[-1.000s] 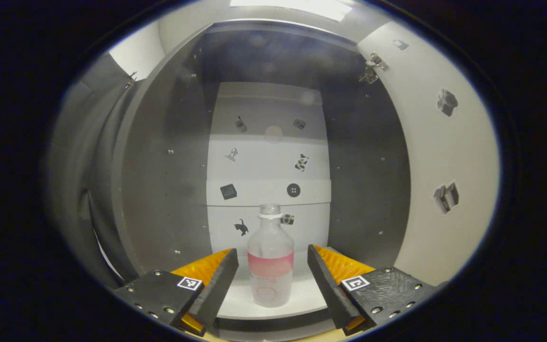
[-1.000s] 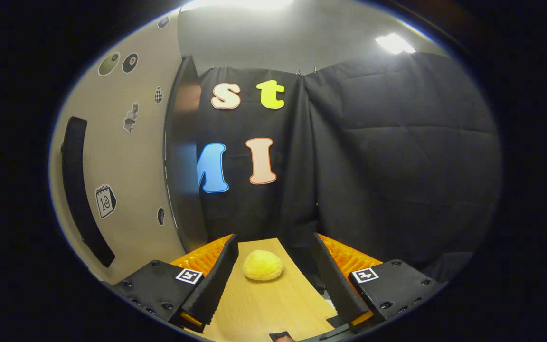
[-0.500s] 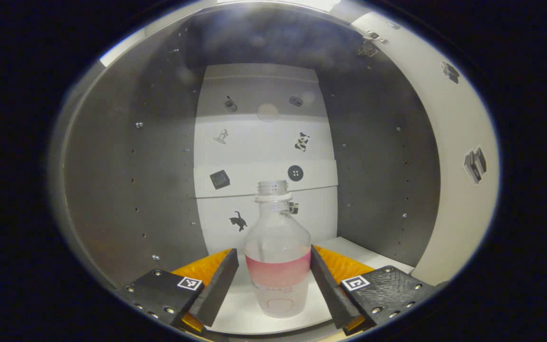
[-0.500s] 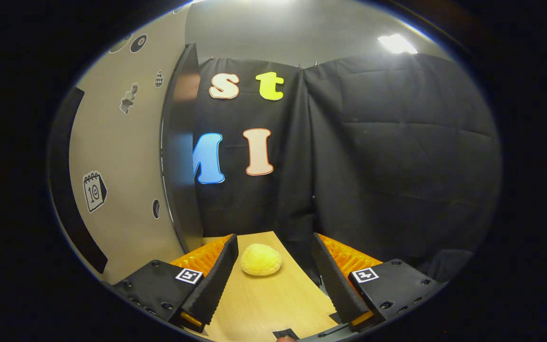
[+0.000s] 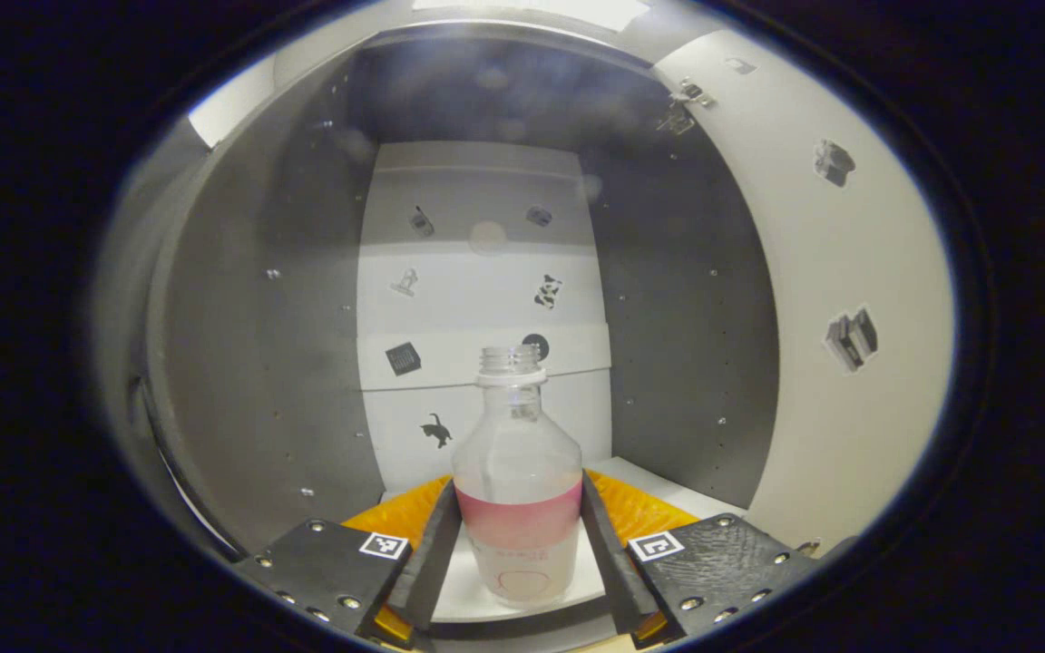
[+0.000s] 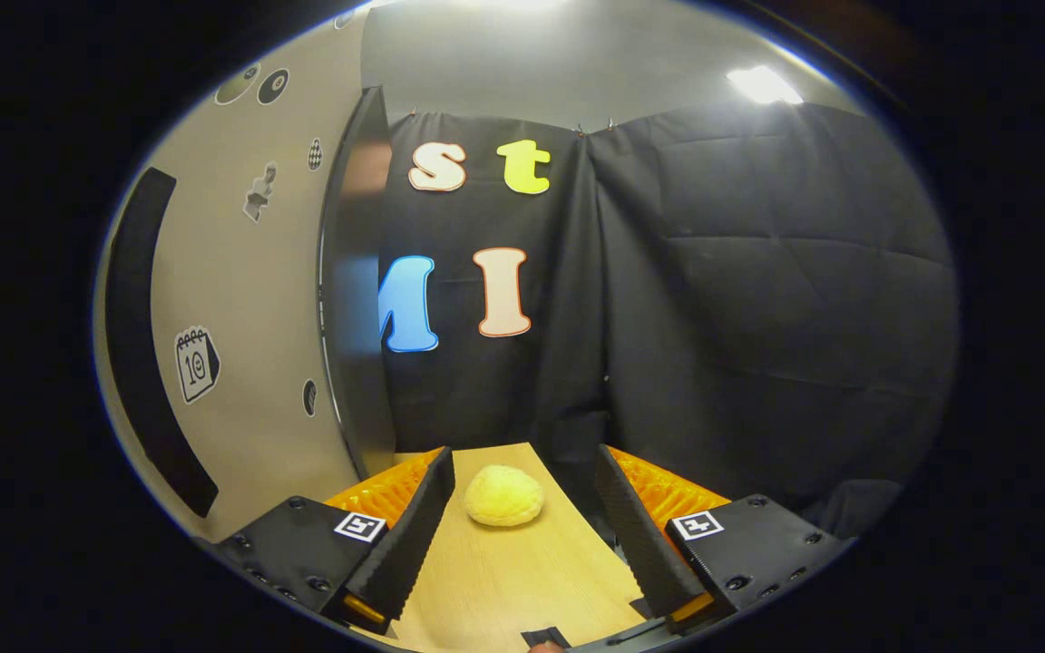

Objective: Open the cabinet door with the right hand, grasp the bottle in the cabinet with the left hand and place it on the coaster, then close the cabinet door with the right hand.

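Left gripper (image 5: 517, 535) fingers (image 5: 433, 555) closed in, apparently touching bottle (image 5: 517, 494)

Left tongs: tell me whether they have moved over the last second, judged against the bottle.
Yes. The left tongs went forward into the cabinet and closed from a wide gap onto the bottle, which now sits between both fingers.

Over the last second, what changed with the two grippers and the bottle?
The left gripper moved into the cabinet and closed its fingers on the bottle, which still stands on the cabinet floor. The right gripper stayed open over the wooden table near the yellow bun-like object; the cabinet door stayed open.
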A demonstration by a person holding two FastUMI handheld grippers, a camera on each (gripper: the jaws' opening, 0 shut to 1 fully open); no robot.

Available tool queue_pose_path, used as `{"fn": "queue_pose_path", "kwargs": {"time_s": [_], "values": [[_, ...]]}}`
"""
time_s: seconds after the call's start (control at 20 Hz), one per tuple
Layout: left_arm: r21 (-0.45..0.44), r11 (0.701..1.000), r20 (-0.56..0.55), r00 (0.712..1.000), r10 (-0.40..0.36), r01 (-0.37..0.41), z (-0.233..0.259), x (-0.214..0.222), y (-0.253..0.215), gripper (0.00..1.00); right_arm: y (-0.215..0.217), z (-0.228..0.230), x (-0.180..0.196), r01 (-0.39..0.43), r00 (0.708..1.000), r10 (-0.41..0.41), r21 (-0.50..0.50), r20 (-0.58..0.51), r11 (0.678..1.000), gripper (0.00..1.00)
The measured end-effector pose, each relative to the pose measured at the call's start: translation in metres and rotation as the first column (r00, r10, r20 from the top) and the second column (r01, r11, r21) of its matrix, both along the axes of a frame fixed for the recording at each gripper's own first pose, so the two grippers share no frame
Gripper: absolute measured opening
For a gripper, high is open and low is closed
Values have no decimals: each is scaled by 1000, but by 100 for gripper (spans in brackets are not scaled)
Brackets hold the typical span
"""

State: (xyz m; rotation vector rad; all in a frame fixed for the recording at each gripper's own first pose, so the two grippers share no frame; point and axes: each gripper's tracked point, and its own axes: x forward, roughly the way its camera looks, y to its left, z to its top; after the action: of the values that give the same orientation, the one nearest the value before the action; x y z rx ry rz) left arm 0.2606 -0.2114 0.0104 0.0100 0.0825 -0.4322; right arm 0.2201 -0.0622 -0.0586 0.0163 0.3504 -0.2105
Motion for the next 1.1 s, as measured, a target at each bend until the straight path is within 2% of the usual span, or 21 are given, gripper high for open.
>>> {"fn": "queue_pose_path", "kwargs": {"time_s": [0.1,0.15,0.2,0.3,0.35,0.4,0.45,0.5,0.55,0.6,0.65,1.1], "values": [[-14,1000,4,1000,23,-23,7,-20,12,70,1,1,-3,-33,999,33,7,-1,999,99],[-21,999,7,999,35,-35,11,-29,17,73,1,2,-5,-48,999,48,11,3,999,94],[-25,999,13,999,45,-45,14,-40,23,73,-1,2,-6,-60,998,60,15,6,998,99],[-19,997,25,997,72,-72,20,-59,36,73,-3,3,-9,-80,997,80,31,13,996,99],[-15,996,32,996,87,-86,22,-68,42,70,-4,2,-10,-90,996,89,43,16,995,98],[-11,995,32,994,101,-101,23,-78,48,70,-5,2,-11,-96,995,95,55,20,994,94],[-11,993,31,993,115,-114,23,-88,54,70,-5,2,-13,-104,994,103,67,23,992,98],[-16,992,27,992,124,-124,23,-97,58,70,-5,2,-15,-114,993,112,79,28,990,98],[-20,991,22,991,133,-133,22,-107,63,70,-5,2,-15,-125,992,122,89,32,988,98],[-23,989,19,989,146,-145,20,-117,69,70,-4,1,-16,-133,991,131,95,34,986,93],[-22,987,17,987,157,-157,19,-126,75,70,-4,1,-17,-140,990,137,98,35,985,98],[-80,962,0,965,263,-262,-6,-192,131,73,10,-4,-33,-211,977,207,113,43,971,98]]}}
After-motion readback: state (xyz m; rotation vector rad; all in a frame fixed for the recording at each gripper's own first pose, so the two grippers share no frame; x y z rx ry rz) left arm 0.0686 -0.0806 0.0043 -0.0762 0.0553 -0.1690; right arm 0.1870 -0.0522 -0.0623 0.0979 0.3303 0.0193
